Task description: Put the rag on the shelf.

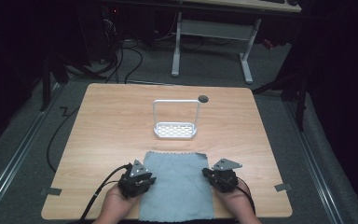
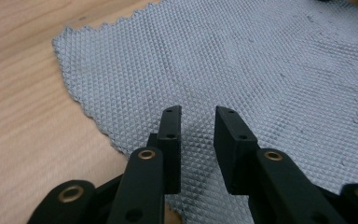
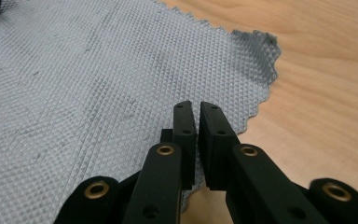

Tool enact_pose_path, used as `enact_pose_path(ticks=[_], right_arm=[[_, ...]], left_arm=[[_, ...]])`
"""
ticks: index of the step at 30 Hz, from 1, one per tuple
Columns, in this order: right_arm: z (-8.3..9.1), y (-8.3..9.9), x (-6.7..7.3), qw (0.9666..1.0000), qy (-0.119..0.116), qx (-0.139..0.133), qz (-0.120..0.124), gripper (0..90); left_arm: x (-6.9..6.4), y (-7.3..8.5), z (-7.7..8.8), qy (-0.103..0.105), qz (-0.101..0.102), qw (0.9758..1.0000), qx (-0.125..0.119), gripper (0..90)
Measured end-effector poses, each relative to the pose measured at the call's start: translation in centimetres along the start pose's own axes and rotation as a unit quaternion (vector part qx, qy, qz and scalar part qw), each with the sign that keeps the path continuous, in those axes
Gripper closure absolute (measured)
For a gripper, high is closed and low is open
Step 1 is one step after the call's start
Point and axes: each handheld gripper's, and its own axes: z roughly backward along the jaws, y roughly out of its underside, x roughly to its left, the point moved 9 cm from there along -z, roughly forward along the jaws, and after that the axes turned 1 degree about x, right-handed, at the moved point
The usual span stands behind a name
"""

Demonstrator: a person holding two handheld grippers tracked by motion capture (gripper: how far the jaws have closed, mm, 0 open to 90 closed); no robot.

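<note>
Wood grain ran across the pale table [image 1: 121, 121] on which we worked, a single top with rounded corners standing on grey carpet [image 1: 46, 126]. Beyond it, toward twelve o'clock, we saw the white legs of another desk [image 1: 212, 44] and loose black cables [image 1: 121, 60] on the floor; the rest of the room was dark. A small dark round mark [image 1: 203, 99] sat on the tabletop near its far edge, and a bit of grey tape [image 1: 283, 187] lay at each near corner.

We counted one cloth, one rack and two grippers. The white rack [image 1: 175, 122], a perforated tray with a tall hoop rising over it, stood near the table's middle, at twelve o'clock from the cloth and apart from it.

The grey-blue cloth [image 1: 176, 184] lay flat at six o'clock on the table, reaching the near edge. Its weave was a fine raised diamond pattern, its border cut in small zigzags [image 2: 81, 100], and one far corner [image 3: 261, 44] curled up slightly.

Our left gripper [image 2: 197, 122] hung over the cloth's nine o'clock edge with a narrow gap between its jaws, nothing in them. Our right gripper [image 3: 197, 116] hung over the three o'clock edge, jaws nearly together with only a slit between, gripping nothing.
</note>
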Motion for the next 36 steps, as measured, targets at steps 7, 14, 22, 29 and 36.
enact_pose_path(ticks=[7,14,22,29,36], right_arm=[[1.0,0.9,2.0,0.9997,-0.008,0.008,0.020,85.2],[2.0,0.2,1.5,0.9995,0.003,-0.031,0.004,79.8],[3.1,1.0,0.1,0.9989,0.024,-0.036,-0.015,78.5],[3.8,1.3,-0.7,0.9986,0.031,-0.038,-0.018,78.4],[3.9,1.2,-1.0,0.9983,0.029,-0.044,-0.025,74.9]], left_arm=[[-1.0,1.3,1.3,0.050,0.027,0.9983,-0.011,72.5],[1.6,0.3,2.0,0.008,0.041,0.9981,-0.046,70.6],[5.0,-1.2,2.4,-0.036,0.072,0.9940,-0.074,64.4],[7.5,-3.2,0.8,-0.022,0.115,0.9909,-0.067,64.4],[6.3,-2.7,-1.2,-0.029,0.102,0.9936,-0.040,59.6]])
